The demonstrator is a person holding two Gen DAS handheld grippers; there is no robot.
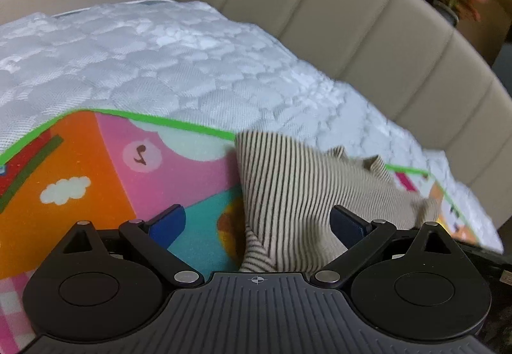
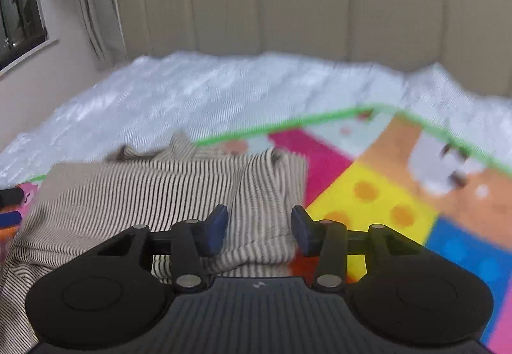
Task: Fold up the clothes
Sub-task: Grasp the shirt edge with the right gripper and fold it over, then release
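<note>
I am looking at a white quilted mattress [image 1: 166, 66] running across the middle of both views, with a beige padded headboard [image 1: 368, 34] curving along the top. A colourful play mat [image 1: 105, 181] is lying on it, and a striped garment [image 2: 134, 194] is resting crumpled at lower centre of each frame. My left gripper [image 1: 257, 221] is sitting with jaws spread wide around a raised fold, my right gripper [image 2: 259, 230] with jaws parted over the hem.

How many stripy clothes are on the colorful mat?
1. A single striped garment lies rumpled on the play mat, between the open left gripper and open right gripper. Others could be hidden out of view.
</note>
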